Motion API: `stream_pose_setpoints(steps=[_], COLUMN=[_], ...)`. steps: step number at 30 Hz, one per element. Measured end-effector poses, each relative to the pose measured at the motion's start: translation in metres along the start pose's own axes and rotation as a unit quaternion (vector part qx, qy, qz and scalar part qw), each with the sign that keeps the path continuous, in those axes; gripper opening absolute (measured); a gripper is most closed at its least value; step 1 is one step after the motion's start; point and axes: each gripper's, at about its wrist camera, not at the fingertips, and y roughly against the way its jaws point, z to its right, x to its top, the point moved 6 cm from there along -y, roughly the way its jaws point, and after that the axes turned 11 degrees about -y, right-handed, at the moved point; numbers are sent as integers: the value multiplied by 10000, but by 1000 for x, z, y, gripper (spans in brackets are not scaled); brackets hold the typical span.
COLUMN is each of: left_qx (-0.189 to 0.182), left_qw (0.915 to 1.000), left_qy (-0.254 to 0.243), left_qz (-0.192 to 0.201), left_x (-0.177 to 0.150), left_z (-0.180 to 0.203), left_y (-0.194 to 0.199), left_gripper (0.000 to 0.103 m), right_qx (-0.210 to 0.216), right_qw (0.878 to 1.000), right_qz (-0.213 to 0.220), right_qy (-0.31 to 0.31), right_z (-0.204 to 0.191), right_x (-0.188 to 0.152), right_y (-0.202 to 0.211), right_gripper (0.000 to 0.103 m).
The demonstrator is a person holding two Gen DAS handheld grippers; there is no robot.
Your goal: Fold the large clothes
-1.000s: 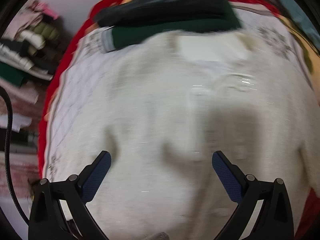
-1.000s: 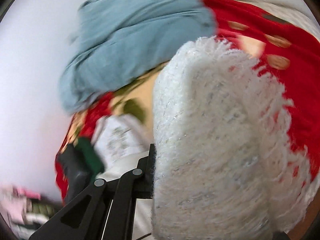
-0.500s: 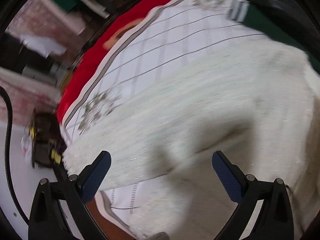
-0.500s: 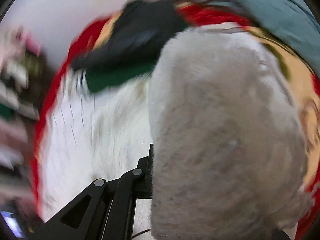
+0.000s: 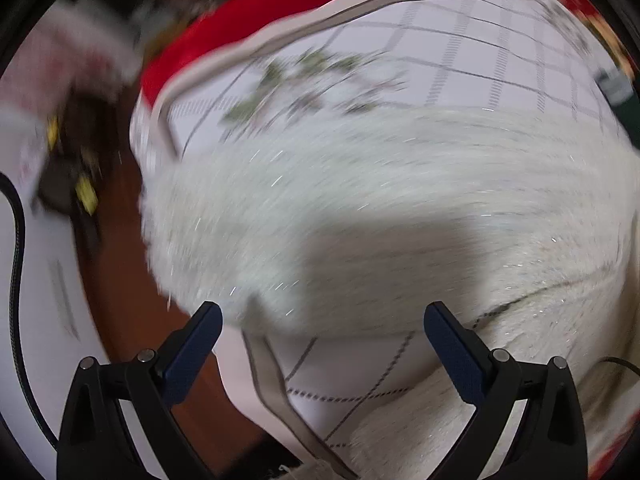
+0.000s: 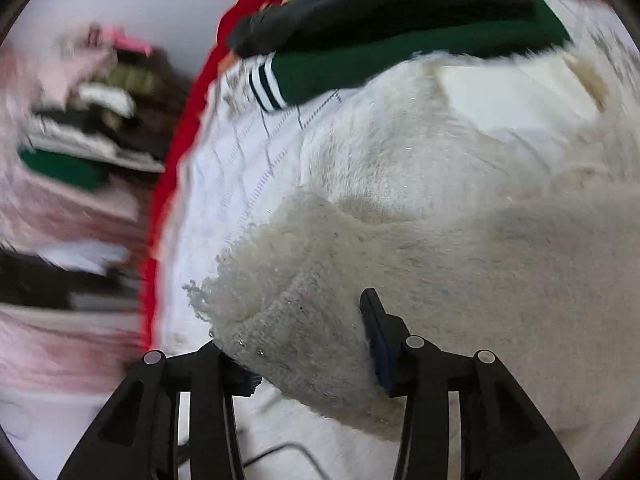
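Observation:
A large fluffy white sweater [image 5: 360, 208] lies on a bed covered by a white checked quilt [image 5: 460, 56]. My left gripper [image 5: 320, 344] is open and empty, hovering over the sweater's sleeve end near the bed corner. In the right wrist view the sweater [image 6: 460, 184] spreads across the bed. A folded-over sleeve cuff [image 6: 304, 320] lies between the parted fingers of my right gripper [image 6: 308, 344]. The jaws stand apart around the cuff and do not pinch it.
A dark green and black garment [image 6: 400, 32] lies at the far end of the bed. A red blanket [image 5: 256, 32] edges the quilt. Stacked folded clothes [image 6: 80, 128] sit left of the bed. Brown floor [image 5: 120, 280] and a dark object show past the bed corner.
My right gripper swung the sleeve over onto the sweater body and opened its jaws. My left gripper panned left toward the sleeve end and bed corner, staying open.

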Motion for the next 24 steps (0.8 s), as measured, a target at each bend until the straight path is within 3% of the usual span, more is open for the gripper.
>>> stream_pose_setpoints(steps=[4, 9, 11, 12, 13, 14, 15, 17, 19, 22, 24], left_qx=[-850, -1844, -1937, -1894, -1795, -1632, -1466, -1235, -1093, -833, -830], left_qw=[9898, 9551, 9495, 9493, 9497, 9509, 9521, 9563, 9614, 9726, 9755], left_qy=[1088, 2260, 2448, 2498, 2564, 2628, 2681, 2635, 2493, 2104, 1945], left_qz=[-363, -512, -322, -217, -110, -10, 107, 297, 406, 531, 600], left_x=[-12, -8, 4, 9, 14, 20, 25, 39, 49, 60, 61], left_z=[-37, -57, -62, -64, -68, -74, -80, -86, -84, -79, -82], left_y=[-27, -69, -76, -78, -79, -80, -80, -73, -62, -44, -33], left_gripper=[103, 103, 101, 100, 90, 75, 69, 40, 30, 23, 19], right_qx=[-222, -137, -109, -144, -159, -191, -260, -545, -980, -1424, -1619], right_qw=[9996, 9980, 9974, 9973, 9973, 9973, 9972, 9964, 9936, 9874, 9827], right_qz=[-129, -616, -690, -688, -693, -699, -697, -644, -537, -536, -691], right_qy=[-71, 84, 196, 214, 199, 117, 34, -3, 144, 425, 583], right_z=[18, 11, 2, -5, -9, -7, -5, -4, -5, -7, -10], right_x=[-8, -31, -30, -27, -26, -29, -31, -26, -22, -22, -25], right_y=[28, 28, 27, 25, 22, 18, 14, 1, -11, -30, -50], right_gripper=[45, 45, 45, 45, 45, 45, 45, 45, 45, 45, 60])
